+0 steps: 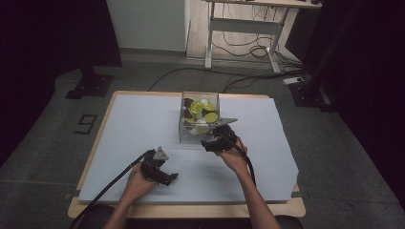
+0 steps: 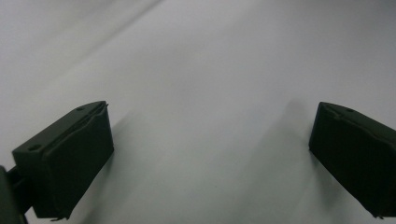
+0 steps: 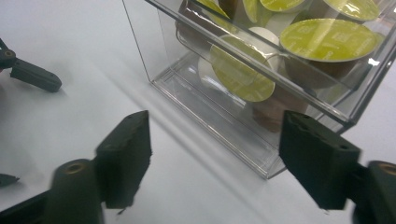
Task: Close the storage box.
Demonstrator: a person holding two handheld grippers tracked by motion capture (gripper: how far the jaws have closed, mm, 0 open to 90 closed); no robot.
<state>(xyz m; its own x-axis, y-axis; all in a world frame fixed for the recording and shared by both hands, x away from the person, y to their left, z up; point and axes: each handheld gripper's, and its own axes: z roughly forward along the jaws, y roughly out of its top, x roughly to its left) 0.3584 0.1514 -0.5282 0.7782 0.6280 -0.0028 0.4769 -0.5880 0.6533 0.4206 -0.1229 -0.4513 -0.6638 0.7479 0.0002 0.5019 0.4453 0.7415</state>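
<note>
**Both grippers spread and empty beside a clear box of capsules**

From the 6 o'clock edge of the high view, two bare forearms reach over the table. The left hand (image 1: 138, 182) holds the left gripper (image 1: 168, 178) low at about 7 o'clock of the table's middle, jaws pointing toward 3 o'clock. In the left gripper view its jaws stand wide apart with bare white sheet between them. The right hand (image 1: 232, 155) holds the right gripper (image 1: 207, 144) near the centre, jaws pointing toward 9 o'clock; in the right gripper view its jaws are likewise spread, gripping nothing.

A white sheet (image 1: 133, 124) covers a wooden table (image 1: 191, 211) standing on grey carpet. A white wall panel (image 1: 148, 21) and a desk frame (image 1: 243, 26) with loose cables stand at 12 o'clock; the sides of the room are dark.

The clear plastic box (image 1: 199, 118) sits on the sheet at 12 o'clock of the centre, filled with coffee capsules (image 3: 327, 39), most with yellow-green lids. The right gripper lies just beside the box's near edge, at its 6 o'clock. In the right gripper view the box's lower corner appears between the jaws, beyond their tips, apart from both. The left gripper is well apart from the box, at its 7 o'clock.
</note>
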